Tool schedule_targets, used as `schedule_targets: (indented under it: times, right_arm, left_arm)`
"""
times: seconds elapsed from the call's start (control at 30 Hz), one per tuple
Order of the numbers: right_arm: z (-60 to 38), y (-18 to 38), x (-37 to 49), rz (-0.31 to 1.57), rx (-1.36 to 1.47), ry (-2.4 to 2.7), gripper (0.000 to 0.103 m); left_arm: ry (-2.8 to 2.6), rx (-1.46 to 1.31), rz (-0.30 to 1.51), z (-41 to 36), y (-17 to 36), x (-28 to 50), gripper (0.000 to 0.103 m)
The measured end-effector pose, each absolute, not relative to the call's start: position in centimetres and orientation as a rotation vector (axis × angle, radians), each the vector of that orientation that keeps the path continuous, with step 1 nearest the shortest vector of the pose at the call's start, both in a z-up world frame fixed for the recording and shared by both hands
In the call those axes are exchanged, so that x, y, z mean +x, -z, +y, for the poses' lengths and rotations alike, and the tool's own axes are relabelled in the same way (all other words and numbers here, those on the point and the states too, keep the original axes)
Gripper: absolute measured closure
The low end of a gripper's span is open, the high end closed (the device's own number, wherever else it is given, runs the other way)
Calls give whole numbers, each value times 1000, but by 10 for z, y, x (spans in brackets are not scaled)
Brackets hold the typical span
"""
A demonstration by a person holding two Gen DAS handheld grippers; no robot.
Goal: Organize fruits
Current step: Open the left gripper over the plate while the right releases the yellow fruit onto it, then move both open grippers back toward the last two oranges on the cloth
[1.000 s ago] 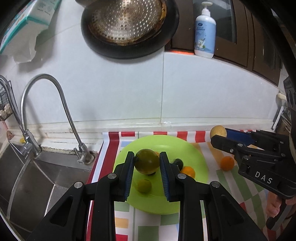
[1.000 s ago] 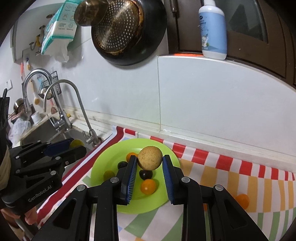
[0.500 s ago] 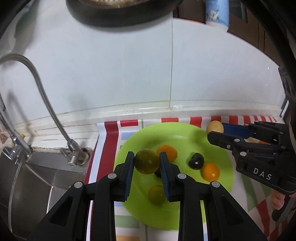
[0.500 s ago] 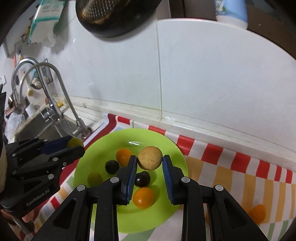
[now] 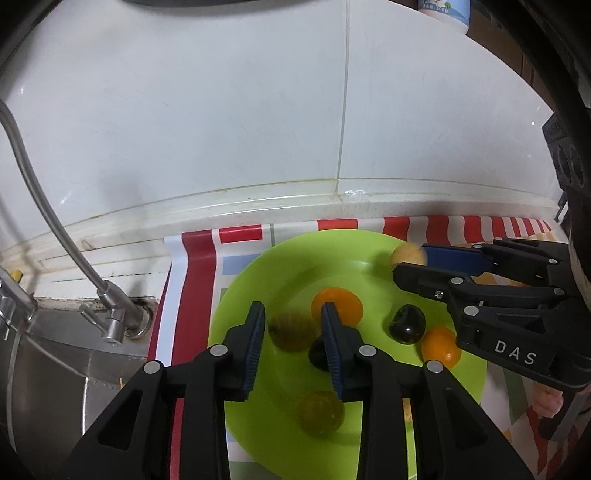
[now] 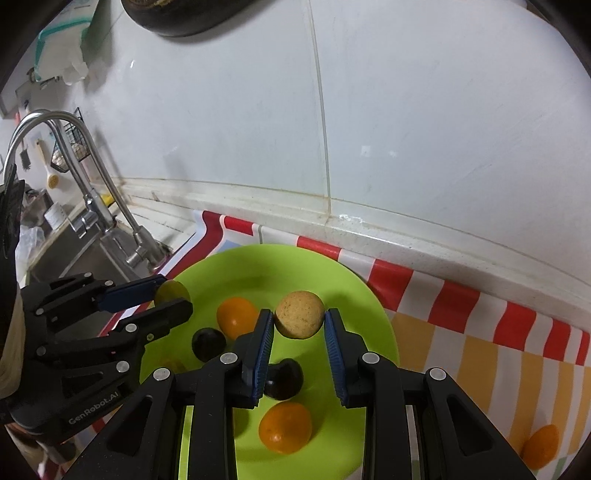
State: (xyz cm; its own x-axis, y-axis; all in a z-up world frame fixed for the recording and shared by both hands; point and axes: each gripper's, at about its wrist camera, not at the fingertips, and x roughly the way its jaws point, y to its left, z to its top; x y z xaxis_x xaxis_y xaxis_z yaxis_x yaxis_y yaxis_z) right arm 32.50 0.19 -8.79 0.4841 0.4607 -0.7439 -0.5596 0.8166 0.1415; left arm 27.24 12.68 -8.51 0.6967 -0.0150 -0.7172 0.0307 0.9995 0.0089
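- Right gripper [image 6: 299, 314]: jaws clamp the round tan fruit [image 6: 299, 317], no long axis, above the green plate [image 6: 258, 266].
- Left gripper [image 5: 292, 308]: jaws slightly apart, blurred olive fruit [image 5: 291, 330] between.
- On the plate: two oranges [image 6: 236, 317], two dark fruits [image 6: 208, 343].

White capitals "DAS" stand on the black body of the right gripper [image 5: 410, 264], off to the right of the left fingers; "GenRobot.AI" runs in pale letters along the body of the left gripper [image 6: 173, 297], low and left of the right fingers; a bottle [image 5: 443, 11] high above carries small print, perhaps "300g", too blurred to trust.
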Motion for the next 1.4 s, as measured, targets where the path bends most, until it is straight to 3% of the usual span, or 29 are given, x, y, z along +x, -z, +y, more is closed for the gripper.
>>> schedule_targets:
  times: [0.13, 0.93, 1.0, 1.3, 1.4]
  right_arm:
    - [-1, 86, 325, 862, -105, -625, 68]
    - [-84, 6, 228, 676, -40, -531, 67]
    - [-93, 2, 217, 667, -36, -520, 59]
    - [-132, -18, 186, 616, -28, -465, 58]
    - [-147, -25, 177, 599, -18, -438, 52]
  left_arm:
    - [9, 30, 783, 125, 80, 269, 72]
    - [-22, 10, 569, 68, -2, 165, 62]
    - [-21, 8, 561, 63, -6, 157, 59]
    - [14, 22, 542, 28, -16, 132, 40]
    - [31, 29, 527, 16, -20, 125, 33]
